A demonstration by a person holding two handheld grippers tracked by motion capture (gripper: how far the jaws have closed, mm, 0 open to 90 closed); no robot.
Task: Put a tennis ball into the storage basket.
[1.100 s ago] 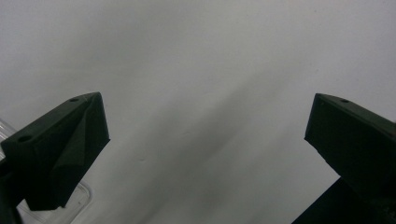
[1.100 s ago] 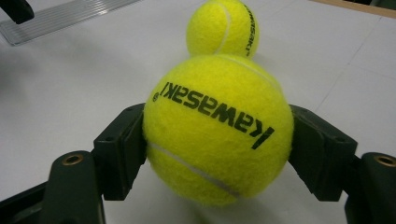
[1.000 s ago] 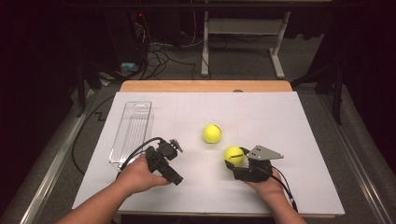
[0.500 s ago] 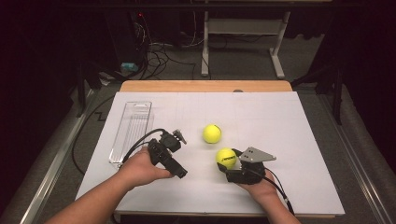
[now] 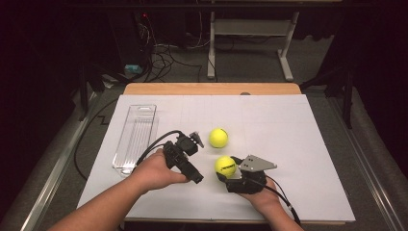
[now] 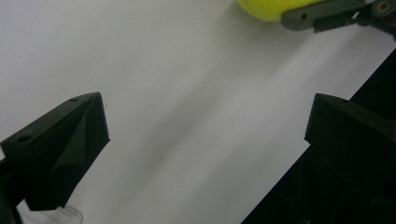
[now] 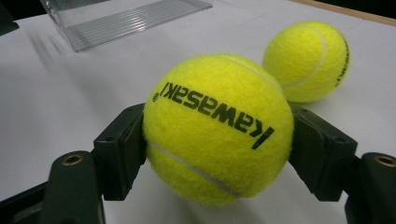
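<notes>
From the high view, the right gripper [image 5: 230, 169] sits low and a bit right of the middle of the picture. Its jaws are clamped on a yellow tennis ball [image 5: 225, 165]. A second tennis ball [image 5: 219, 137] lies on the white table [image 5: 298, 144] just above it in the picture, near but not touching. The left gripper [image 5: 195, 140] is left of both balls, and its tip points up and to the right, toward the second ball. A clear plastic tray [image 5: 135, 134] lies at the left side of the table. Its long side runs from the bottom of the picture up toward the top.

The right gripper view shows things the high view is too far away to show. There the held ball [image 7: 218, 128] has the black word "Kawasaki" on it, and the word is upside down and slants down to the right. One black jaw presses on each side of the ball. The second ball [image 7: 307, 60] is at the upper right, behind the held one. The tray [image 7: 126, 18] is at the top left.

The left gripper view shows its two black jaws wide apart, with bare white table [image 6: 187, 116] between them. A bit of yellow ball [image 6: 266, 8] peeks in at the top edge.
</notes>
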